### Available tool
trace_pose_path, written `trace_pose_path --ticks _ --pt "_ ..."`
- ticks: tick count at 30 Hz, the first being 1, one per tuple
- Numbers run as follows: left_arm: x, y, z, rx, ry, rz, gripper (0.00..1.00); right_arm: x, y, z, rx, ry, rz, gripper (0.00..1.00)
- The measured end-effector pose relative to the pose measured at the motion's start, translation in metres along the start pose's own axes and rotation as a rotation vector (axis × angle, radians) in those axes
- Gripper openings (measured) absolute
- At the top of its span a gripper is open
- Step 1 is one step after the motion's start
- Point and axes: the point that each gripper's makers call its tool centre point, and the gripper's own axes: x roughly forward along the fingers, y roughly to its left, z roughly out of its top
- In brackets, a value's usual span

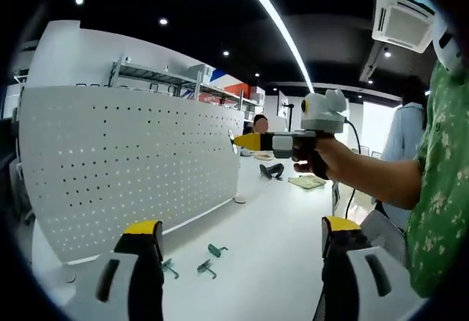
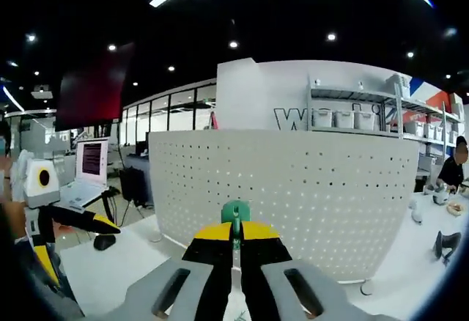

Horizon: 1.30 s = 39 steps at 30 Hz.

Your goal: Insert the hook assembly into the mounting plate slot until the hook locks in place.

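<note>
- In the left gripper view, the left gripper (image 1: 242, 244) has its two jaws spread wide apart, with yellow tips, and nothing is between them.
- Between these jaws, further away, three small green hooks (image 1: 207, 267) lie on the white table (image 1: 271, 211), near the foot of the board.
- The white board with holes (image 1: 124, 163) stands upright on the table, on the left side of this view, and it goes away from the camera toward the back of the room.
- In the same view the right gripper (image 1: 245, 141) comes in from the right, held by a person's hand (image 1: 311, 161); its yellow tip is close to the far upper edge of the board, but I cannot tell if it touches.
- The person's arm has a green sleeve with flowers (image 1: 440, 189).
- In the right gripper view, the right gripper (image 2: 235, 231) has its jaws pressed together on a green hook (image 2: 235, 215), which stands up between the yellow tips.
- This hook is in front of the board (image 2: 293, 182), about at the middle of it; I cannot tell if it already touches the board.
- At the left edge of the right gripper view, the left gripper (image 2: 102, 224) is seen, and behind it a laptop (image 2: 88, 167) stands open on a desk.
</note>
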Motion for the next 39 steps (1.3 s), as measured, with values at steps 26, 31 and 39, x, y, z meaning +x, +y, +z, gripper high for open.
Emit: trace_pose_path --ticks 26,31,39 --pt "0.002 0.004 -0.002 -0.004 0.008 -0.031 0.87 0.052 -0.030 0.037 -0.062 -0.167 -0.196 0.01" --pt "0.002 0.005 -0.004 -0.009 0.015 -0.043 0.86 0.069 -0.040 0.045 -0.045 -0.186 -0.218 0.01" --pt "0.004 0.005 -0.012 -0.025 0.029 -0.054 0.85 0.096 -0.052 0.054 -0.032 -0.215 -0.244 0.01"
